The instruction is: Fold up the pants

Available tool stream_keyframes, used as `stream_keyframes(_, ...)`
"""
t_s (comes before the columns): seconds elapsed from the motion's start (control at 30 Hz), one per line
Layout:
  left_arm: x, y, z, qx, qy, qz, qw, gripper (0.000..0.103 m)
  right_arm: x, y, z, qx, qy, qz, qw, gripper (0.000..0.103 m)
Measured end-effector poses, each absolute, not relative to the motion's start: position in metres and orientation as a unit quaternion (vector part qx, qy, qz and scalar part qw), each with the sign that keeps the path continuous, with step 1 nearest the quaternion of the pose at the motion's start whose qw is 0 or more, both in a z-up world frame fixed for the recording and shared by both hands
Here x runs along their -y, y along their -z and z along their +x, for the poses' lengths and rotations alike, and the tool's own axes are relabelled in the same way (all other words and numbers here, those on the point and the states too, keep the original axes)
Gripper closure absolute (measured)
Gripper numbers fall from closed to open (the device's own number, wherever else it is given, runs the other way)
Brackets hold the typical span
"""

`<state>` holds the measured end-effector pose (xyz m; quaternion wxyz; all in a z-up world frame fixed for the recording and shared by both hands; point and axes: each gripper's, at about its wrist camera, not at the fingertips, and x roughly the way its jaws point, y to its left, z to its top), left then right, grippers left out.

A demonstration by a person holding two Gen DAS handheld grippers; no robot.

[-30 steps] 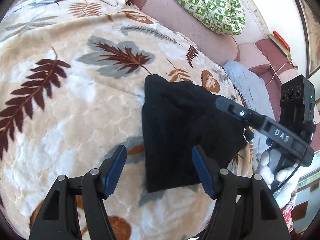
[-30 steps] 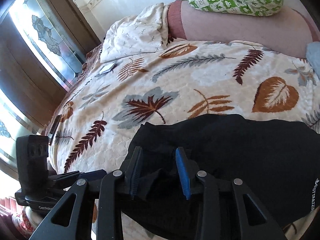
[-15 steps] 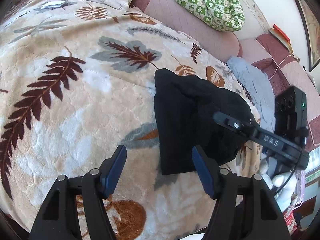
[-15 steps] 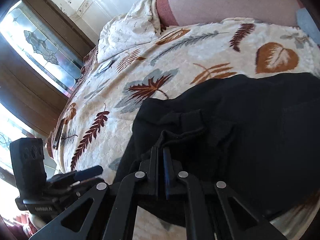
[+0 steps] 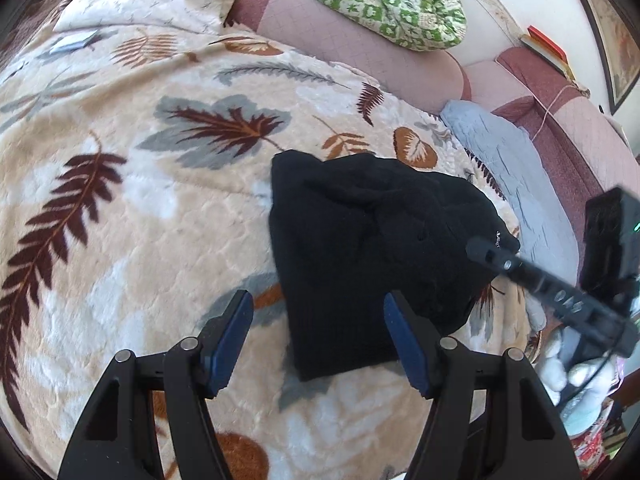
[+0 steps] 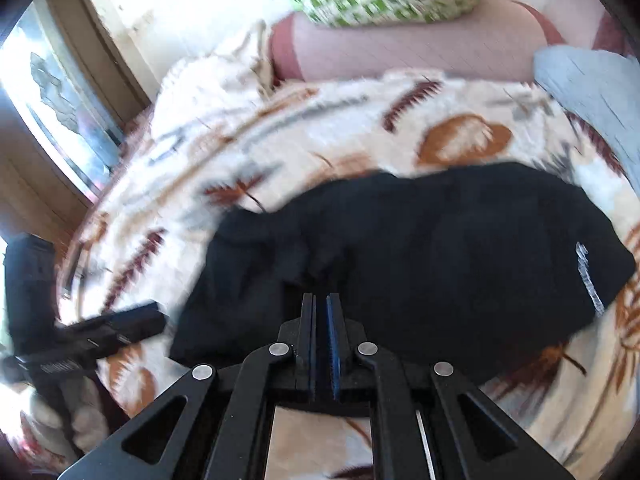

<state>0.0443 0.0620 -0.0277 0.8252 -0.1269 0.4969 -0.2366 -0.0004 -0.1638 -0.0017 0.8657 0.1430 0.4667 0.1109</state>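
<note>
Black pants (image 5: pixel 372 248) bunched on leaf blanket (image 5: pixel 120 220), right gripper (image 6: pixel 320 304) pinching pants fabric, left gripper (image 5: pixel 318 336) spread above them

No legible text; pants (image 6: pixel 440 264) print (image 6: pixel 588 276) unreadable.

Daylight filled both views, brightest at the window (image 6: pixel 60 120) on the left of the right wrist view, where the glass and wall above were washed out. That view was smeared with motion blur. The left wrist view stayed sharp. Fisheye bending curved the bedspread (image 5: pixel 120 220), and black corners framed each picture.
</note>
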Motion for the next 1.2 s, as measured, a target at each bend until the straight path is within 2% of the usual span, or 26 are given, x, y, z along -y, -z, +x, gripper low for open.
stream_keyframes(0.1,-0.046,0.036,0.047,-0.506,0.245,-0.113,0.819,0.036,0.151,0.004,0.015,-0.462,-0.159,0.189,0.852,0.096)
stream_keyframes(0.23,-0.037,0.048,0.041,-0.514,0.249,-0.092,0.816,0.036,0.140,0.034,0.027,-0.492,-0.153,0.192,0.835,0.096)
stream_keyframes(0.33,-0.036,0.053,0.038,-0.508,0.252,-0.083,0.819,0.035,0.139,0.058,0.029,-0.516,-0.123,0.161,0.833,0.099)
stream_keyframes(0.43,-0.032,0.052,0.037,-0.505,0.255,-0.072,0.822,0.031,0.145,0.058,0.023,-0.496,-0.132,0.154,0.844,0.101)
stream_keyframes(0.6,-0.033,0.033,0.042,-0.502,0.262,-0.075,0.821,0.031,0.145,0.056,0.016,-0.492,-0.124,0.129,0.852,0.101)
stream_keyframes(0.73,-0.029,0.002,0.068,-0.470,0.246,-0.062,0.845,0.030,0.151,0.058,0.013,-0.484,-0.133,0.147,0.852,0.101)
stream_keyframes(1.0,0.021,0.040,0.136,-0.507,0.196,0.020,0.839,0.030,0.155,0.065,0.001,-0.451,-0.142,0.169,0.865,0.100)
stream_keyframes(1.1,0.046,0.044,0.146,-0.500,0.179,0.091,0.842,0.028,0.157,0.067,-0.001,-0.441,-0.147,0.179,0.867,0.100)
stream_keyframes(1.2,0.055,0.029,0.154,-0.511,0.192,0.094,0.833,0.028,0.161,0.063,-0.006,-0.433,-0.149,0.190,0.869,0.100)
